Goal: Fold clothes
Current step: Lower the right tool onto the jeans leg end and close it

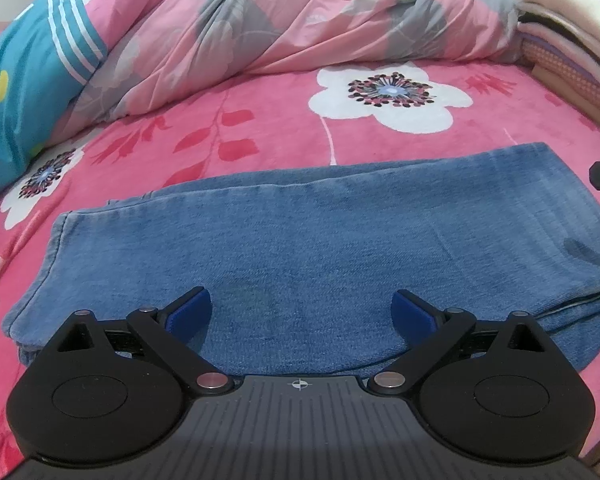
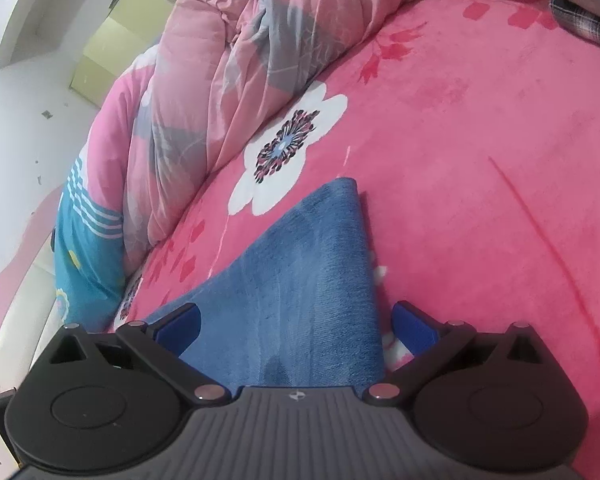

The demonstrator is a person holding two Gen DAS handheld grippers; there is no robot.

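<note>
The folded blue denim jeans lie flat on the bed, on a pink fleece blanket with white flowers, and their long axis runs side to side across the left wrist view. They look doubled at least once, with stacked layers showing along the near right edge.

The left hand-held gripper hangs over the near long edge of the jeans, about midway along it. Its jaws are spread wide, the blue pads stand apart, and nothing is between them but the denim surface below. I cannot tell whether the pads touch the cloth.

The right hand-held gripper sits at 1 short end of the same jeans, looking down their length, so the cloth narrows away from it toward a far corner. Its jaws are also spread wide. The left pad is over the denim and the right pad is over the blanket, just off the edge of the jeans, so this gripper straddles that side edge and holds nothing.

My judgement: both grippers are free, and the next fold would bring 1 short end over toward the other along the long axis. The right gripper is the nearer one to a short end. The left one is better placed to steady the middle.

A rumpled pink and grey quilt lies beyond, well clear of the jeans.
</note>
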